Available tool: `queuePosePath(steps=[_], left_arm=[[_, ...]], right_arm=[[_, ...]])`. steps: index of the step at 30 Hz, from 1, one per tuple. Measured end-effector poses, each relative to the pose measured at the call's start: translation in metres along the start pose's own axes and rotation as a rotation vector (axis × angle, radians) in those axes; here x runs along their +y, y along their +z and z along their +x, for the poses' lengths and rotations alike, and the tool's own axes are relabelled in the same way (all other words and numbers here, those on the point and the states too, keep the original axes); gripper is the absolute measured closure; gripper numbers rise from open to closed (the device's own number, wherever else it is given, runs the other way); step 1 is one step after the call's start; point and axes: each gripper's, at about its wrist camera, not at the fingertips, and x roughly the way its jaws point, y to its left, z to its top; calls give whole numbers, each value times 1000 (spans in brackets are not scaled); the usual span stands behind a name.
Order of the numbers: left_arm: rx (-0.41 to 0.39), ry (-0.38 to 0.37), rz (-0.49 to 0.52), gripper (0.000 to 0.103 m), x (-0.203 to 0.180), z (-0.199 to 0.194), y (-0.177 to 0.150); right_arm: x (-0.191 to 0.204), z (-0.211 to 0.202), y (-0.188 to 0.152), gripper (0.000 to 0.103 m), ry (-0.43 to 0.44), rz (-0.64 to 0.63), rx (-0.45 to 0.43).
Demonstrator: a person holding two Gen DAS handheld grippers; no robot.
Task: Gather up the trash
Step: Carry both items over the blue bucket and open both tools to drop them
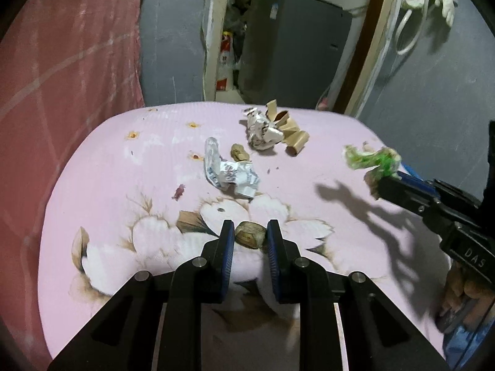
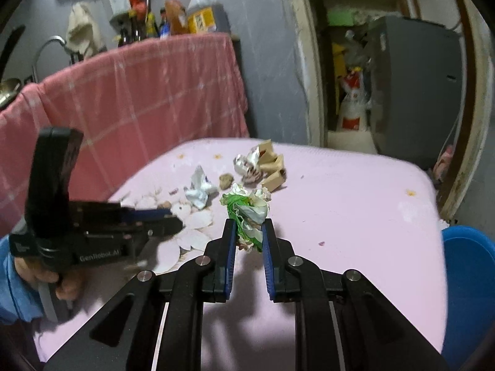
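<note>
- The left tongs (image 1: 247,232) reach low over the pink flowered tablecloth (image 1: 130,185), with a small brown lump (image 1: 249,237) sitting between their blue-padded tips; the pads stand close to either side of it, but whether they press on it cannot be told.
- The right tongs (image 2: 246,230) are closed on a crumpled green and white wrapper (image 2: 247,216), which sticks out past the tips and is lifted clear of the cloth.
- From the left wrist view, the same wrapper (image 1: 372,162) hangs at the right edge of the table, well apart from the brown lump.
- Farther along the cloth lie a crumpled white wrapper with blue print (image 1: 230,174), a second small brown lump (image 1: 238,152) just beside it, and a heap of silver foil and tan cardboard scraps (image 1: 275,130) beyond.
- A blue bin (image 2: 470,278) stands just off the table's right side.
</note>
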Motion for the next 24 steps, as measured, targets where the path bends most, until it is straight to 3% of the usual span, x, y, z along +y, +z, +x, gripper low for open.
queuePosePath(steps=[4,16,24], left_arm=[[-75,17,-19,85,-14,-8,-1],[-397,-25,-63,85,-54,-56,20],[-518,-87,-7,85,-101,-80,39]], right_arm=[[0,-26,-4,89,-42,-2,-114],[-4,-88,-5,89,-135,-7,-409],[-21,-128,-6,89,-213,14,-559]])
